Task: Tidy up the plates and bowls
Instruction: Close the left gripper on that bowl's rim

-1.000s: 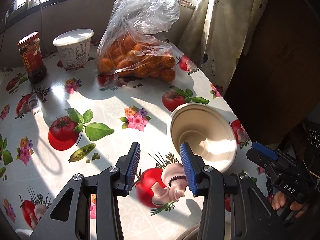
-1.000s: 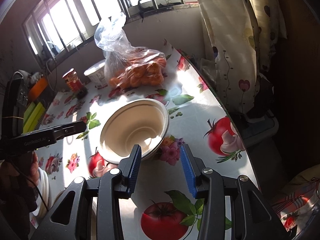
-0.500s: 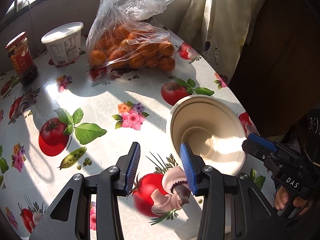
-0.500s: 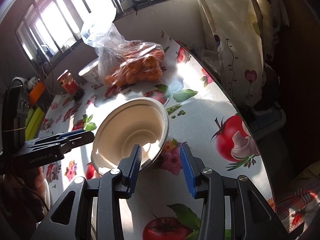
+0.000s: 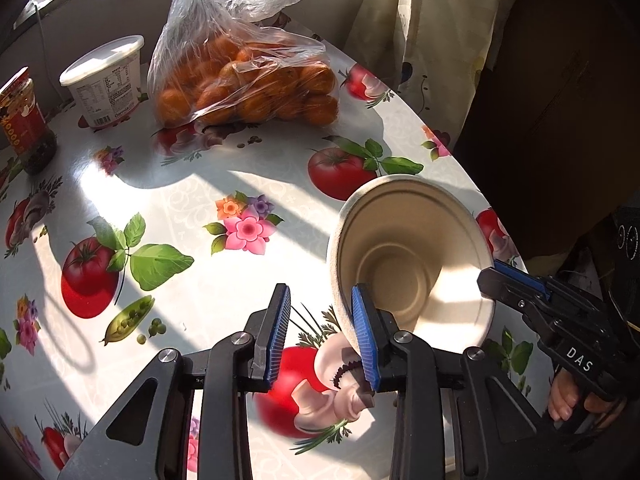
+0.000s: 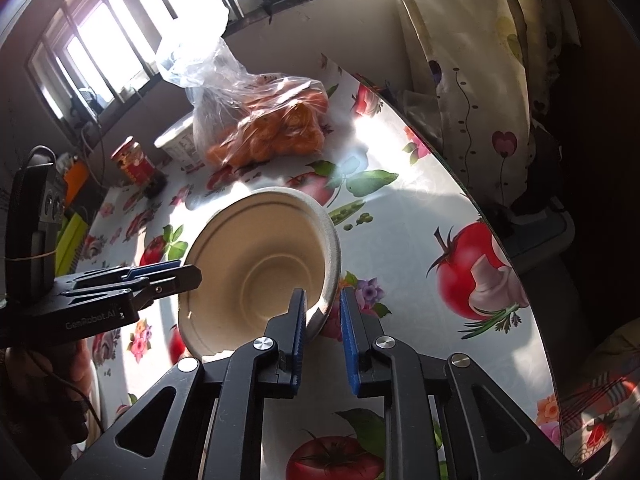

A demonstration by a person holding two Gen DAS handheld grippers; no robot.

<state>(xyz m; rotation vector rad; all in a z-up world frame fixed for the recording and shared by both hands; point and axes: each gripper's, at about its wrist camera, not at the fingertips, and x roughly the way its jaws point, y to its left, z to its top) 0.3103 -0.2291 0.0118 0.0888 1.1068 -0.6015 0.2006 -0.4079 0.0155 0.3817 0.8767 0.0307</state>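
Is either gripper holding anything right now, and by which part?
The right gripper, jaws just closing, pinches the bowl by its near rim. The left gripper, also closing, straddles the opposite rim without gripping.

Our left gripper [image 5: 320,336] black with blue ridged pads, shiny round screws, our right gripper [image 6: 323,336] the same, white letters DAS on its side

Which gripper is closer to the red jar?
Left. The left gripper, jaws just closing around the bowl's rim without pinching it, is on the jar's side. The right gripper, just closed on the opposite rim, sits beyond the bowl.
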